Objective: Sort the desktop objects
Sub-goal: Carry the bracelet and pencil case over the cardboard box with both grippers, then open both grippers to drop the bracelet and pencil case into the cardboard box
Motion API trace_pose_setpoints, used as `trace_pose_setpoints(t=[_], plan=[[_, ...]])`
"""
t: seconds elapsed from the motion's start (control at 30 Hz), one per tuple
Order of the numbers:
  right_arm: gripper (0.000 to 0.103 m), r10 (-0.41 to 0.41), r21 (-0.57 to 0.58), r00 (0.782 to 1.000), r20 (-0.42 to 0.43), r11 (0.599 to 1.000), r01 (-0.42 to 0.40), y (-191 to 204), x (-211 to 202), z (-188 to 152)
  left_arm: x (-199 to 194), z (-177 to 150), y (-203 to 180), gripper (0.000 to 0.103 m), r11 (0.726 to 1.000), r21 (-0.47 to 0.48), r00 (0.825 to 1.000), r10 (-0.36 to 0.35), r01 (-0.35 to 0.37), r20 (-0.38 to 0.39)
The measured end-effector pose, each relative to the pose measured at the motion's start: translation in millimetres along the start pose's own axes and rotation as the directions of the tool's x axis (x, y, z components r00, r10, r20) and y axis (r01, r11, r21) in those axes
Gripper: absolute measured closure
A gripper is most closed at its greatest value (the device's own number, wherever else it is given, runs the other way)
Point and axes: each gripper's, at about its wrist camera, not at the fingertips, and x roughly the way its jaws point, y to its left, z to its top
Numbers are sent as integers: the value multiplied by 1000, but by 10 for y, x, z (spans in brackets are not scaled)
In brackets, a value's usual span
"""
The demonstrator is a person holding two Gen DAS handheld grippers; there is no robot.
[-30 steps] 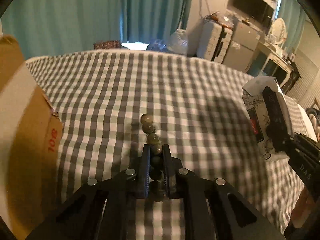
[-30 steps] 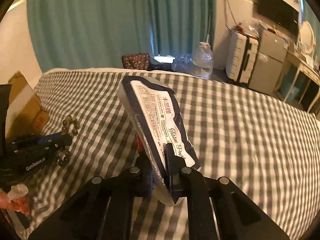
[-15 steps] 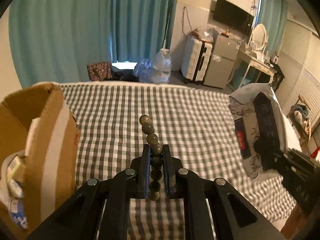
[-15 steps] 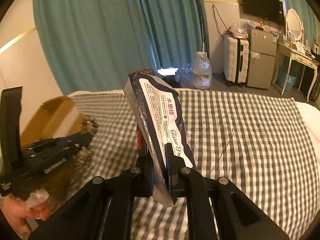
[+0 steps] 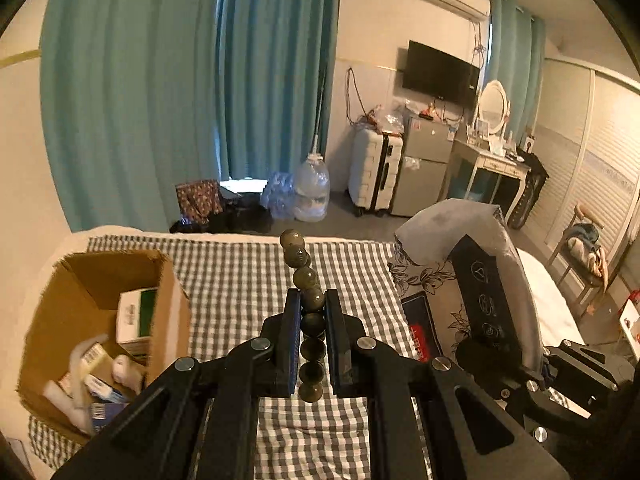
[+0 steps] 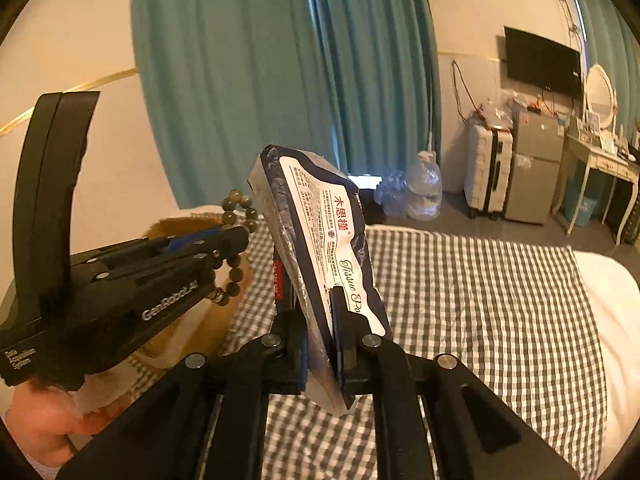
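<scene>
My left gripper [image 5: 312,300] is shut on a bracelet of dark round beads [image 5: 300,256], held up in the air above the checked cloth [image 5: 240,276]. In the right wrist view the same bead bracelet [image 6: 236,216] hangs from the left gripper [image 6: 236,240] at the left. My right gripper [image 6: 320,300] is shut on a blue and white tissue pack [image 6: 320,232], which stands upright between its fingers. That tissue pack [image 5: 472,264] also shows at the right of the left wrist view. An open cardboard box [image 5: 100,320] sits below and left of the beads.
The box holds several small packs and a white carton [image 5: 136,316]. The cloth covers a bed with a white edge [image 6: 600,288] at the right. Beyond it stand teal curtains [image 5: 160,100], a water jug [image 5: 312,192], a suitcase [image 5: 376,172] and a dresser [image 5: 488,176].
Both grippers have risen with their loads, so the bed now lies lower in view. The cardboard box has come into full view at the lower left, its inside showing.
</scene>
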Motion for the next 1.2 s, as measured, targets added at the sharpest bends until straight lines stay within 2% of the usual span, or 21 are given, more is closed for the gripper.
trace_pose_setpoints(t=[0.2,0.33,0.47,0.63,0.8,0.93,1.13,1.17,1.2], plan=[[94,38,-59,999,12,998,-37,420,-57,62,-231,18,296,92,999,-31,999,34,-33,24],[94,73,-103,997,-6,992,-73,739,105,81,-324,20,565,92,998,-45,998,53,-51,22],[94,137,-106,990,-36,984,-140,1022,351,138,-342,19,877,92,993,-33,993,115,-114,23],[94,210,-99,974,-89,971,-218,1353,761,171,-238,-62,1485,92,979,-76,982,187,-188,-22],[94,273,-54,944,-185,956,-288,1614,1329,95,-35,-307,1976,92,963,-111,967,236,-246,-95],[94,290,-28,924,-248,952,-306,1723,1716,1,167,-501,2245,92,954,-138,956,244,-267,-160],[90,294,0,914,-280,952,-306,1719,2021,-1,325,-700,2408,92,950,-142,948,250,-280,-197],[85,300,10,911,-283,951,-310,1718,1988,-44,338,-712,2414,88,947,-140,945,259,-289,-199],[78,300,20,910,-285,951,-308,1709,1992,-34,358,-723,2414,76,943,-134,938,274,-306,-212]])
